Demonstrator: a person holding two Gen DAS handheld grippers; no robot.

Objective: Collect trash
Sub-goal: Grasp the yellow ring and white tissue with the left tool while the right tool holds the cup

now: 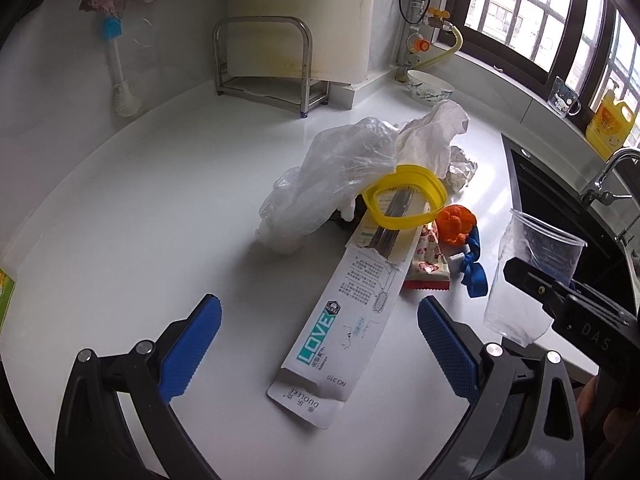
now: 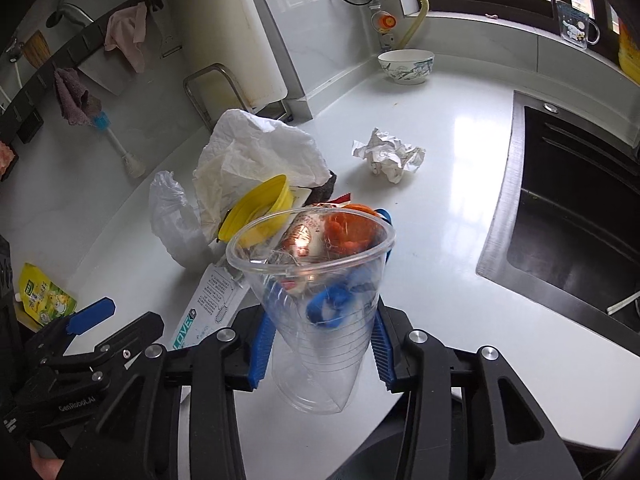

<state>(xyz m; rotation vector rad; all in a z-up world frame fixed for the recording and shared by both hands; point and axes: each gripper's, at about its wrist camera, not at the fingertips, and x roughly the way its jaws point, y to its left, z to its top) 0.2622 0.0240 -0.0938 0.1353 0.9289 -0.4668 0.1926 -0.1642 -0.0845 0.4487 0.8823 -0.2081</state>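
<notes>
From the left wrist, your left gripper (image 1: 320,344) stands apart over the long paper sleeve (image 1: 340,312) on the tabletop (image 1: 140,208); the trash heap, plastic bag (image 1: 320,184) and yellow ring (image 1: 406,196), lies beyond, toward the sink (image 1: 560,200).

From the right wrist, your right gripper (image 2: 318,340) is clamped on the clear cup (image 2: 316,300), held clear of the tabletop. Next it likely needs a bin, none visible. A crumpled paper (image 2: 390,156) lies apart near the sink's edge.

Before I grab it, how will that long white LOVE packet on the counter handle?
The long white packet looks like thin card, so it will probably bend or droop if pinched at one end. Its far end lies under the yellow ring, so pulling may drag that along. It lies flat, so getting a grip may be awkward.
</notes>
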